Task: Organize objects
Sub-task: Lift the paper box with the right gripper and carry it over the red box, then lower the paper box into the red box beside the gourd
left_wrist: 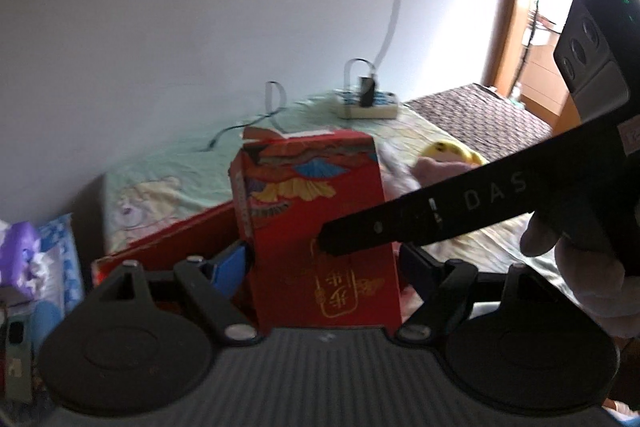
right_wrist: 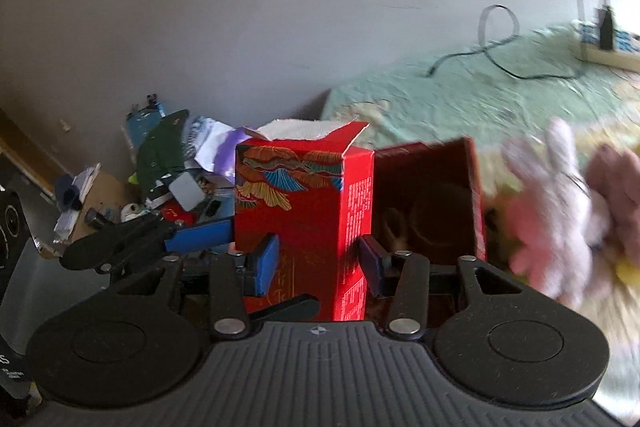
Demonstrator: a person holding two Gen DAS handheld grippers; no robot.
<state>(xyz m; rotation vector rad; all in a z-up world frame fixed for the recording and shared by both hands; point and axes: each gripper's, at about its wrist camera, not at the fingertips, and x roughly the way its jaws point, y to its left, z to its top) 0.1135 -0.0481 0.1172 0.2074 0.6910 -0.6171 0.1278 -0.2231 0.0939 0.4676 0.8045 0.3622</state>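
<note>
Carton (left_wrist: 316, 227) of red card stands upright between both sets of blue pads at once, each tool taking a different pair of faces. Left gripper (left_wrist: 322, 263) clamps the wide sides, while the right gripper (right_wrist: 318, 261) pinches the narrow ones; a shared hold probably keeps the tall, torn-topped pack from tipping. Just beyond the right gripper's right finger sits an open dark-red box (right_wrist: 436, 195), likely the destination. Farther right lie blurred plush toys (right_wrist: 560, 207) on the bed (right_wrist: 440, 95).
</note>
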